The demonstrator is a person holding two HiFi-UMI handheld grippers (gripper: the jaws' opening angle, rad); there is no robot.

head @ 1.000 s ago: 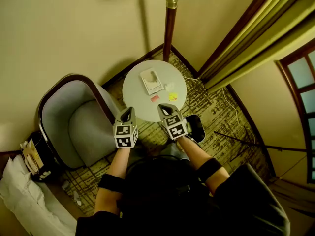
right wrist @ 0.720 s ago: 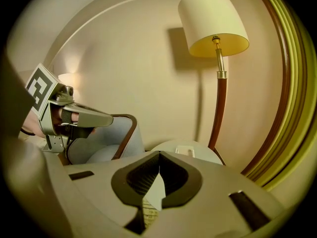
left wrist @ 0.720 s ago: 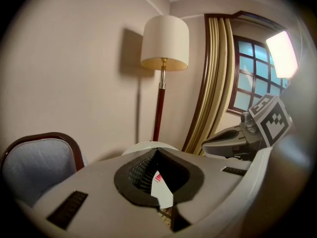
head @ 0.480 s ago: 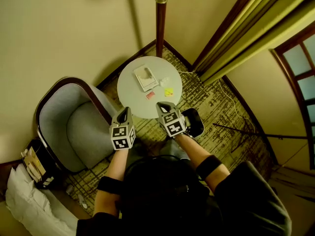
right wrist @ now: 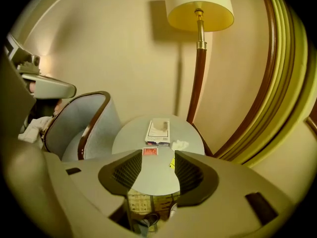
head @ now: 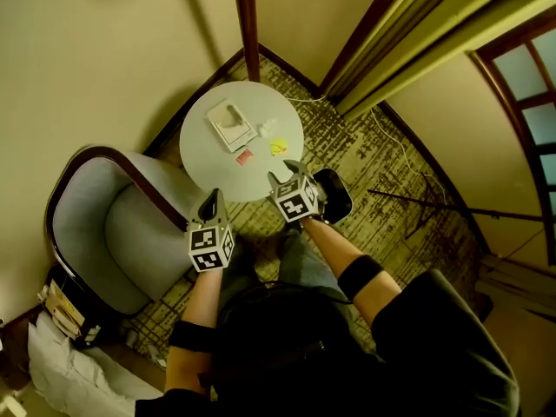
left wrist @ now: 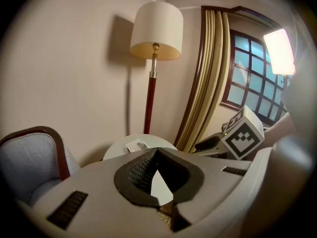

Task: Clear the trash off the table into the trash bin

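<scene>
A round white table (head: pixel 217 168) (right wrist: pixel 133 135) bears a white box (head: pixel 230 125) (right wrist: pixel 158 131), a small red packet (head: pixel 245 156) (right wrist: pixel 150 151), a yellow scrap (head: pixel 278 148) (right wrist: pixel 172 162) and a crumpled white paper (head: pixel 268 129) (right wrist: pixel 181 145). My right gripper (head: pixel 287 175) (right wrist: pixel 153 175) hovers at the table's near edge. Its jaws have just been opening and nothing is between them. My left gripper (head: pixel 210 205) (left wrist: pixel 156 157) is shut and empty, short of the table on the left. A black bin (head: pixel 335 195) stands on the floor right of the table.
A grey armchair (head: pixel 104 233) (right wrist: pixel 86 120) with a dark wooden frame stands left of the table. A floor lamp (head: pixel 246 24) (right wrist: pixel 199 14) (left wrist: pixel 155 31) rises behind it. Curtains (head: pixel 408 33) and a window (left wrist: pixel 252 68) lie to the right. Patterned carpet (head: pixel 391 198) covers the floor.
The right gripper has come forward and down to the table's near edge and its jaws have parted. The left gripper has sunk a little and stays shut.
</scene>
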